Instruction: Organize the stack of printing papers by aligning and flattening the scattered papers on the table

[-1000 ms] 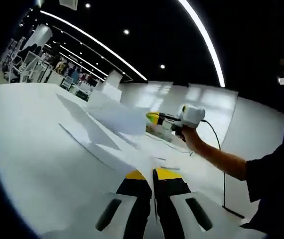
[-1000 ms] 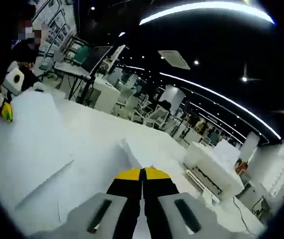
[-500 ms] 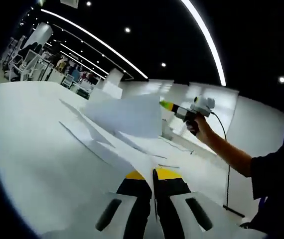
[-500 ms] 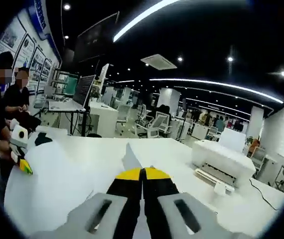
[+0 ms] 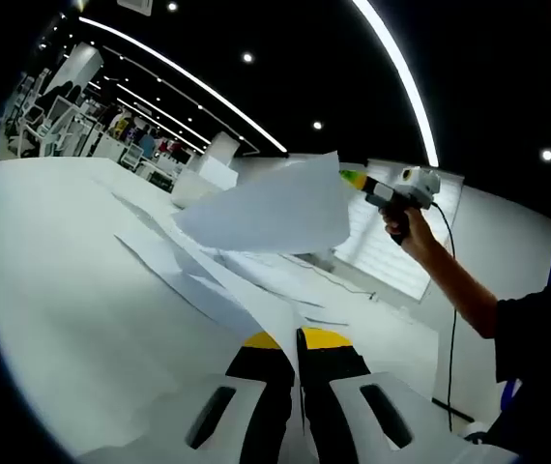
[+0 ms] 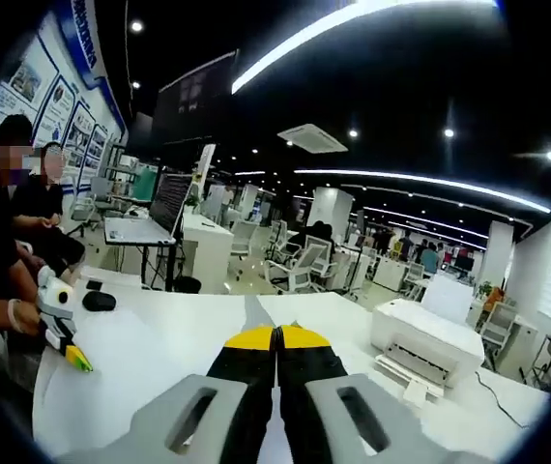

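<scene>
A: Papers (image 5: 174,261) scattered flat on white bench (image 5: 53,290), left gripper view. One sheet (image 5: 266,208) up in the air above them, tilted.

B: Who's got it?

A: Right claw (image 5: 353,178), jaws pinched shut on the sheet's edge, hand (image 5: 406,227) behind it.

B: Left claw?

A: Left claw (image 5: 298,340) low over bench, jaws together, a paper edge pinched btwn the yellow tips.

B: Right gripper view?

A: Sheet edge clamped at its own tips (image 6: 275,338); left claw (image 6: 68,353) at far left, printer (image 6: 430,343) on bench to the right.
</scene>
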Demonstrator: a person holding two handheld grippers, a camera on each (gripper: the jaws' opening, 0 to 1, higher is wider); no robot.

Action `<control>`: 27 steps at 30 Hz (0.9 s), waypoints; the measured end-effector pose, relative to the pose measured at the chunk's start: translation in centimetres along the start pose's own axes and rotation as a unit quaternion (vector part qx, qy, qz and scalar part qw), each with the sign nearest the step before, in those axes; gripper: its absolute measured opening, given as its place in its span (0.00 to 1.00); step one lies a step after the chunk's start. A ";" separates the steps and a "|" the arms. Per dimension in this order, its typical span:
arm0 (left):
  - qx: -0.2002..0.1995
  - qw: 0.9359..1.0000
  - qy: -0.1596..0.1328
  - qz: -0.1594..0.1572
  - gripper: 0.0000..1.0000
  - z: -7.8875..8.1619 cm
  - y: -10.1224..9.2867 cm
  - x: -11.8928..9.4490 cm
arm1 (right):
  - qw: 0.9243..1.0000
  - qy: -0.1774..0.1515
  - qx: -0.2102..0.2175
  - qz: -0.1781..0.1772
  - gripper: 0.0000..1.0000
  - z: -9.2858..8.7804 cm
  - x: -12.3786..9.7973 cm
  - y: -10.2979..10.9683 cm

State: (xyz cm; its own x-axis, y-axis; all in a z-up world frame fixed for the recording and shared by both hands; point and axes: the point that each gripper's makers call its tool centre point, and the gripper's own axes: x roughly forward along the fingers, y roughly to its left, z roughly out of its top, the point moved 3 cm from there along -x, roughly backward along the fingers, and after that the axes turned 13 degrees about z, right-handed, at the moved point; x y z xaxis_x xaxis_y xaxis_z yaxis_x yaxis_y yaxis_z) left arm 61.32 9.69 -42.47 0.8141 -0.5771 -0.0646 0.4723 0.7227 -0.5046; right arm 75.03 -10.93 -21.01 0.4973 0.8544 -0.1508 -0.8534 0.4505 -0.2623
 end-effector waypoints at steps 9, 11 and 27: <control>0.003 1.000 0.002 0.000 0.06 -0.2 -0.1 -0.1 | 0.999 -0.020 -0.029 0.002 0.00 4.7 -4.4 1.5; 0.004 1.000 0.003 -0.001 0.06 -0.3 -0.2 -0.1 | 0.999 -0.028 -0.028 0.007 0.00 5.5 -5.2 2.0; 0.008 1.000 0.009 0.002 0.06 -0.4 0.0 0.0 | 0.999 0.024 -0.011 0.030 0.00 -1.3 -3.6 4.3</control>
State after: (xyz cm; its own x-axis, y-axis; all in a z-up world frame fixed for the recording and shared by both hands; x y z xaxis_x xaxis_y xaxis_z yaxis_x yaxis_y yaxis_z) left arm 61.16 9.52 -42.77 0.8103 -0.5802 -0.0826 0.4740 0.7317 -0.4898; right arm 69.78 -12.40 -22.81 0.4522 0.8663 -0.2124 -0.8788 0.3919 -0.2723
